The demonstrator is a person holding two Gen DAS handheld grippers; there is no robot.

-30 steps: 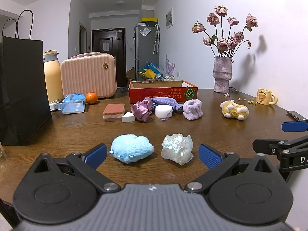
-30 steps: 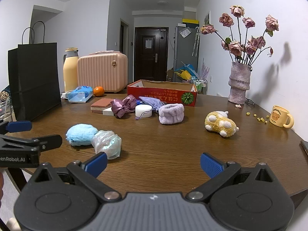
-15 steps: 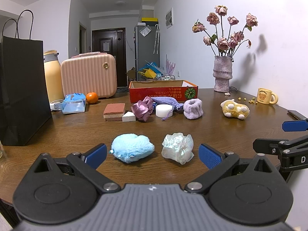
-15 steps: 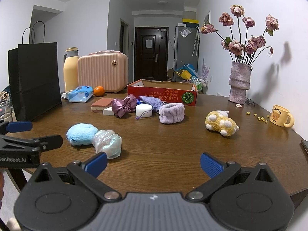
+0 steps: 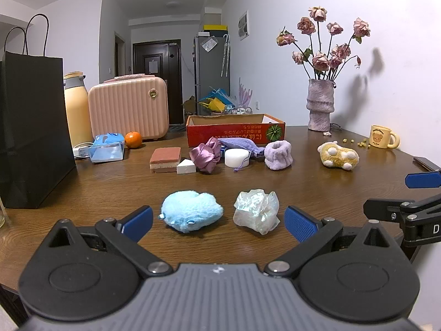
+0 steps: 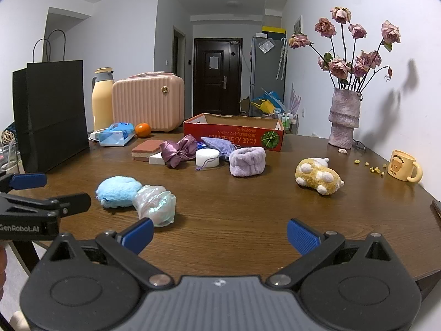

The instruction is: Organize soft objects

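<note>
Tongs on both sides stand spread wide and carry nothing: my left tongs [image 5: 217,218] hang low at the near edge of the surface [image 5: 317,184], my right tongs [image 6: 220,233] beside them. I judge this the opening step, with no soft object yet taken up. Nearest lie the blue plush [image 5: 191,211] and, just beside it, the iridescent crumpled bundle [image 5: 256,211], both ahead of the left pads. Farther back sits a cluster before the red cardboard box [image 5: 235,133]: purple satin scrunchie [image 5: 206,154], lavender pouch [image 5: 238,143], white round sponge [image 5: 237,157], lilac fluffy band [image 5: 278,151]. The yellow plush [image 6: 319,176] lies apart toward the right.

Next move, as I read it: ease the left tongs forward and centre them on the blue plush alone, since the bundle lies close enough to be swept in. The box is presumably the destination, though its interior is hidden from both views. The cluster crowds the box's front wall, so a carried item must pass over it. Brick-coloured block [image 5: 165,157], black paper bag [image 5: 30,132], bear mug [image 6: 403,165] and vase [image 6: 344,118] stand clear of the route.
</note>
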